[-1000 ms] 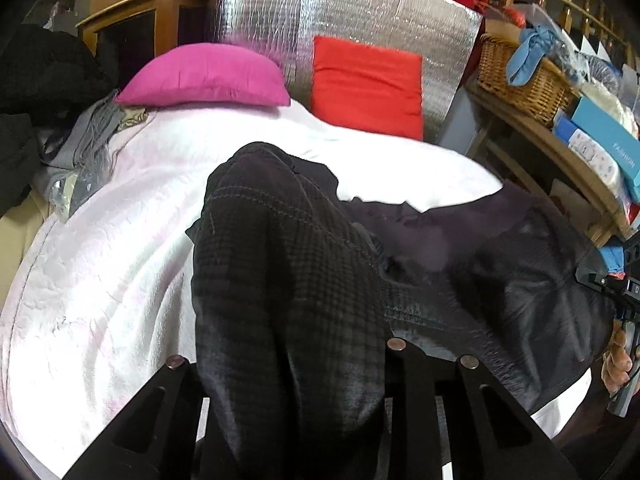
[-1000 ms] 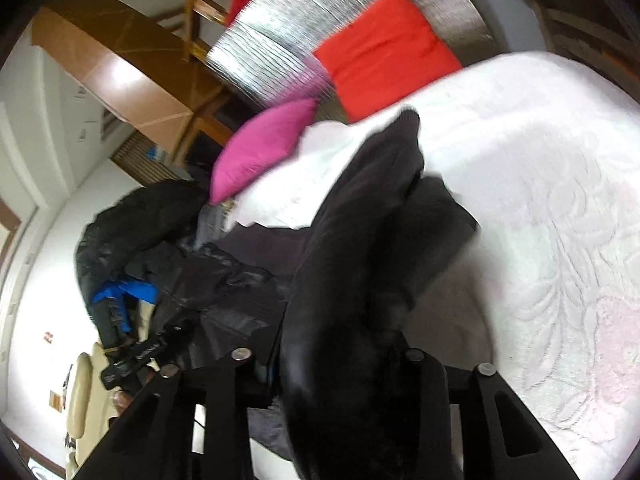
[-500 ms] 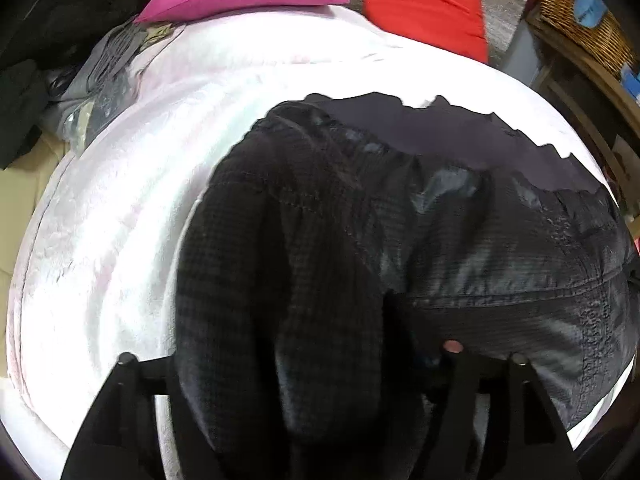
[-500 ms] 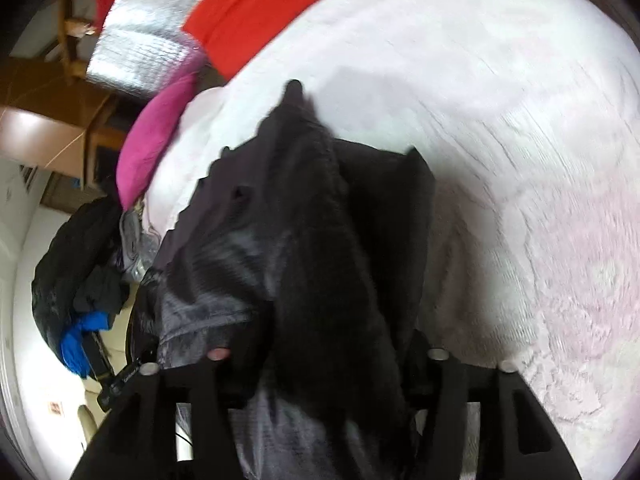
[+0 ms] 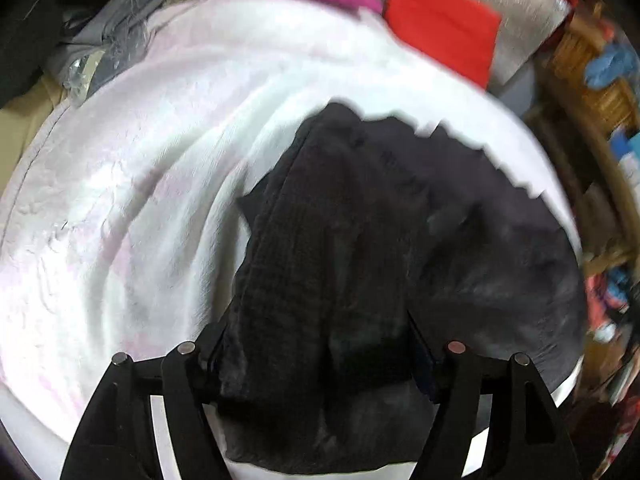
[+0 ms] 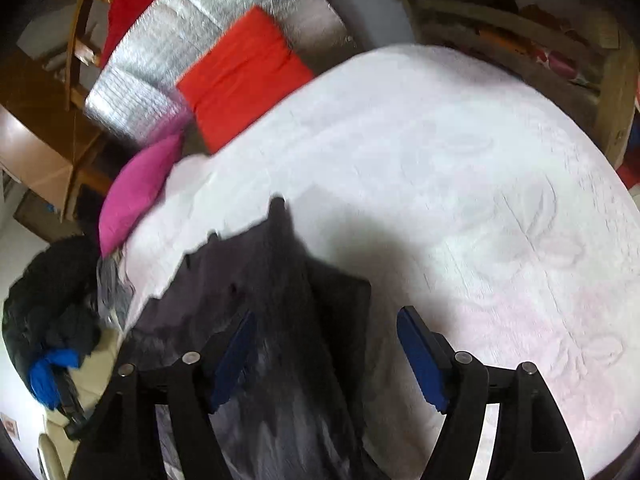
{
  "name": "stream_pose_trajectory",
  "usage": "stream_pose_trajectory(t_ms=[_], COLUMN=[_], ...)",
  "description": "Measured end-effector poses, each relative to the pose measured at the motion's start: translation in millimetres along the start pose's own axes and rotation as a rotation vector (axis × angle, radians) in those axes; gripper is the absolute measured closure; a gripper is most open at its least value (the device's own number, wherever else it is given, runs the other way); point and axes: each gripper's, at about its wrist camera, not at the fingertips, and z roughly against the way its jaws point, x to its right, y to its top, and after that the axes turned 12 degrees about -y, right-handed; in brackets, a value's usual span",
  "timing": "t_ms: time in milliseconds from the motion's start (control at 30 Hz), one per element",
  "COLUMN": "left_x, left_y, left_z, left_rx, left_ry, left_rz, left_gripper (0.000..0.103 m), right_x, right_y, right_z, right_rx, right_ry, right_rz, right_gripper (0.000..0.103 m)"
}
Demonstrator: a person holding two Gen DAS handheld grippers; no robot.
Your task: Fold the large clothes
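A large black jacket lies spread on the white bed cover. My left gripper points steeply down over the jacket's near edge. Its jaws are opening wide, with a thick fold of the cloth lying loose between them. In the right wrist view the same jacket reaches in from the lower left. My right gripper is also opening. Cloth lies against its left blue pad, and a gap of bed cover shows before the right one.
A pink pillow, a red cushion and a silver quilted mat stand at the head of the bed. Grey clothes and a dark pile lie off the left side. A wicker basket sits on shelves at the right.
Both grippers were shut on raised folds of the jacket and have opened wide. Both came down towards the bed, and the jacket now lies flatter on the cover.
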Motion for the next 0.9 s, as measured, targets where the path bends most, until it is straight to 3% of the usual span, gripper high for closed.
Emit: stream_pose_trajectory(t_ms=[67,133,300,400,467,567,600,633,667,700,733,800,900], left_x=[-6,-14,-34,-36,-35,-42,-42,-42,-43,-38,-34,-23,0], left_y=[0,0,1,7,10,27,32,36,38,40,42,46,49], left_z=[-2,6,34,43,40,19,11,2,-4,-9,-15,-22,-32], left_rx=[-0.021,-0.021,0.068,0.184,0.218,0.2,0.191,0.18,0.184,0.193,0.194,0.221,0.281], left_ry=[0.011,-0.027,-0.108,-0.019,-0.02,-0.074,-0.07,-0.05,-0.034,-0.029,-0.028,0.016,0.148], left_rz=[0.01,0.036,0.092,0.055,0.03,0.054,0.057,0.056,0.055,0.051,0.043,0.011,-0.095], left_gripper=[0.024,0.024,0.024,0.024,0.023,0.023,0.023,0.023,0.031,0.053,0.063,0.065,0.064], right_x=[-9,-22,-53,-71,-71,-79,-84,-85,-87,-92,-95,-99,-92], right_y=[2,3,4,4,3,-1,-1,-1,-1,-1,-1,-1,1], right_z=[-9,-28,-59,-73,-81,-93,-94,-92,-88,-82,-78,-69,-73], right_rx=[0.001,-0.006,0.003,0.017,-0.008,-0.036,-0.03,-0.023,-0.006,0.026,0.043,0.103,0.114], right_ry=[0.004,-0.006,-0.044,-0.073,-0.105,-0.134,-0.158,-0.166,-0.175,-0.19,-0.199,-0.226,-0.246], right_rz=[0.019,0.052,0.117,0.159,0.171,0.185,0.196,0.198,0.202,0.212,0.219,0.227,0.201], right_gripper=[0.027,0.027,0.027,0.027,0.028,0.052,0.065,0.071,0.074,0.077,0.079,0.08,0.08])
